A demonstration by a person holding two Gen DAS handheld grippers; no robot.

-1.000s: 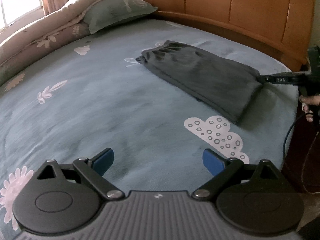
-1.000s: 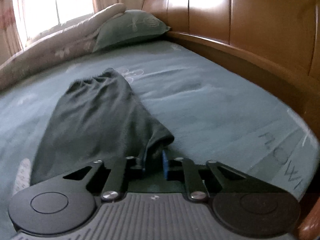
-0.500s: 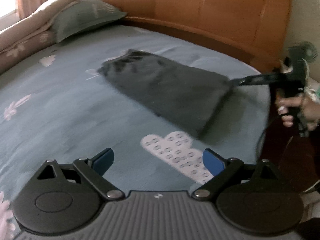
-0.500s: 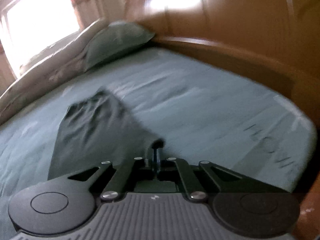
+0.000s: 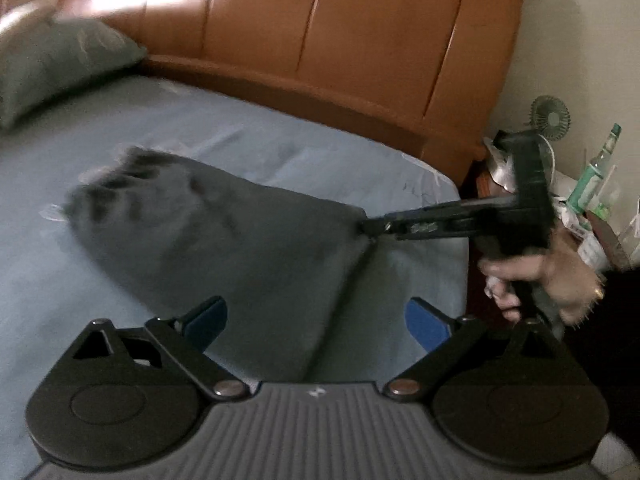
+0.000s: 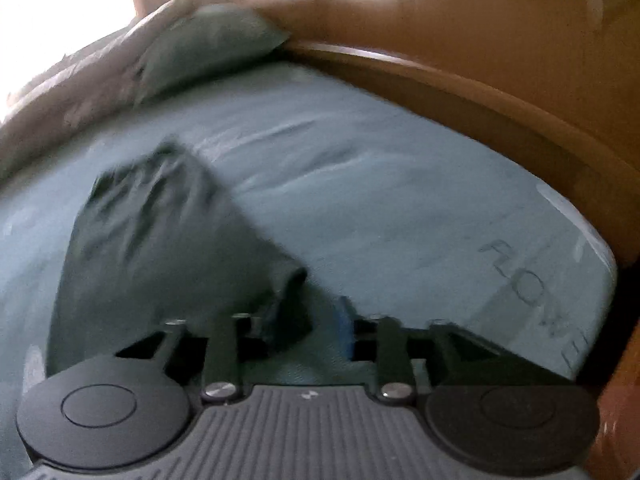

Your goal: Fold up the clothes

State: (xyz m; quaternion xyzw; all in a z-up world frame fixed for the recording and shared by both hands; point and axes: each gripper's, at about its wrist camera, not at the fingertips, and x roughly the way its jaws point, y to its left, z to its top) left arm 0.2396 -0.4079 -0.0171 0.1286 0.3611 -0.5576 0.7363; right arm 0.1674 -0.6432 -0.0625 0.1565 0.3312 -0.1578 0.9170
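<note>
A dark grey folded garment (image 5: 224, 248) lies on the blue bed sheet (image 5: 280, 152). In the left wrist view my left gripper (image 5: 316, 318) is open and empty, its blue pads just above the garment's near edge. My right gripper (image 5: 366, 226) reaches in from the right at the garment's far right corner. In the right wrist view the garment (image 6: 160, 240) stretches away to the left, and its corner hangs at the left pad of my right gripper (image 6: 308, 322), whose jaws stand partly apart. The frames are blurred.
A wooden headboard (image 5: 320, 40) curves behind the bed. A green pillow (image 5: 52, 68) and a rolled quilt (image 6: 60, 92) lie at the far left. A nightstand with a green bottle (image 5: 592, 176) and a small fan (image 5: 550, 116) stands at the right, past the bed's edge.
My left gripper has swung right and come close over the garment's near edge. My right gripper, shut on the corner half a second ago, now has its jaws apart.
</note>
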